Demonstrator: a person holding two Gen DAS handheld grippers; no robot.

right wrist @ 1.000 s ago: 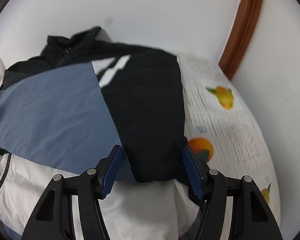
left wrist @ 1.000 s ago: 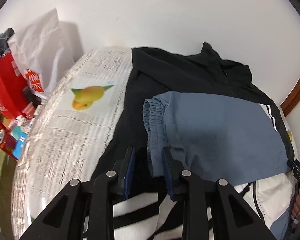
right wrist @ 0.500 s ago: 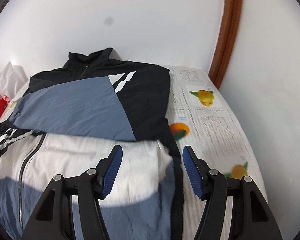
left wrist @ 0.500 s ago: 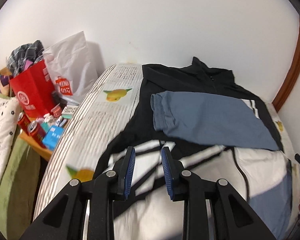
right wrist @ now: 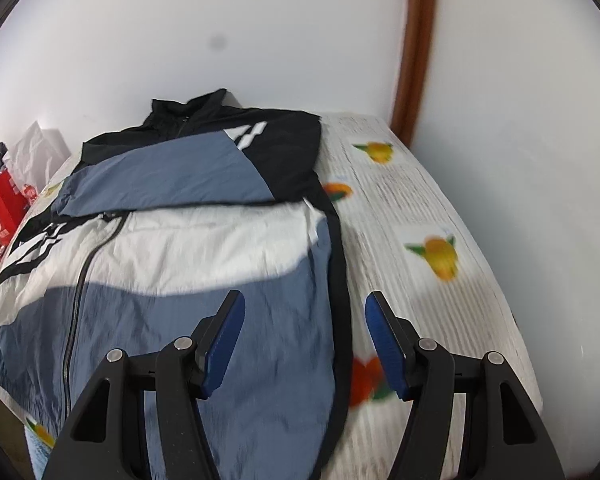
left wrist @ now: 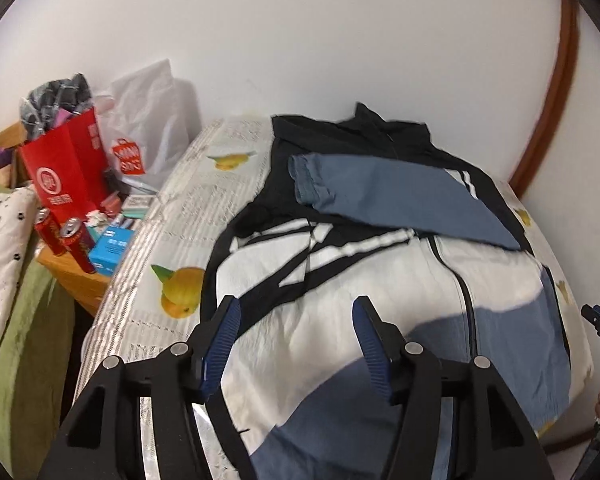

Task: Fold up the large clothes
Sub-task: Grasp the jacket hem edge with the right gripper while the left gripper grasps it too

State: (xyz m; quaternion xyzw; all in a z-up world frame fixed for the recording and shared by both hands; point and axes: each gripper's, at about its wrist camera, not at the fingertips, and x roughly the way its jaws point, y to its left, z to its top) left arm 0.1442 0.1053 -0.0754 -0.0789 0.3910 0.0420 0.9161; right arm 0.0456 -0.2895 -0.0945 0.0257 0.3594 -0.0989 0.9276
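Having drawn back, left tool (left wrist: 296, 340) now spread; right tool (right wrist: 304, 336) spread above jacket (right wrist: 204, 240).

Matt crinkled cloth jacket (right wrist: 228, 240), wooden trim (right wrist: 418, 52)

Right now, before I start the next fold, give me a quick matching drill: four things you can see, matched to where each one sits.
Things:
1. blue-grey sleeve
2. red shopping bag
3. soda cans
4. left gripper

Places:
A. on the wooden side table beside the bed
B. open, above the jacket's white lower front
C. folded across the jacket's chest
D. standing left of the bed, near the wall

Pairs: 1-C, 2-D, 3-A, 4-B

The jacket lies zipped on the fruit-print bedsheet.
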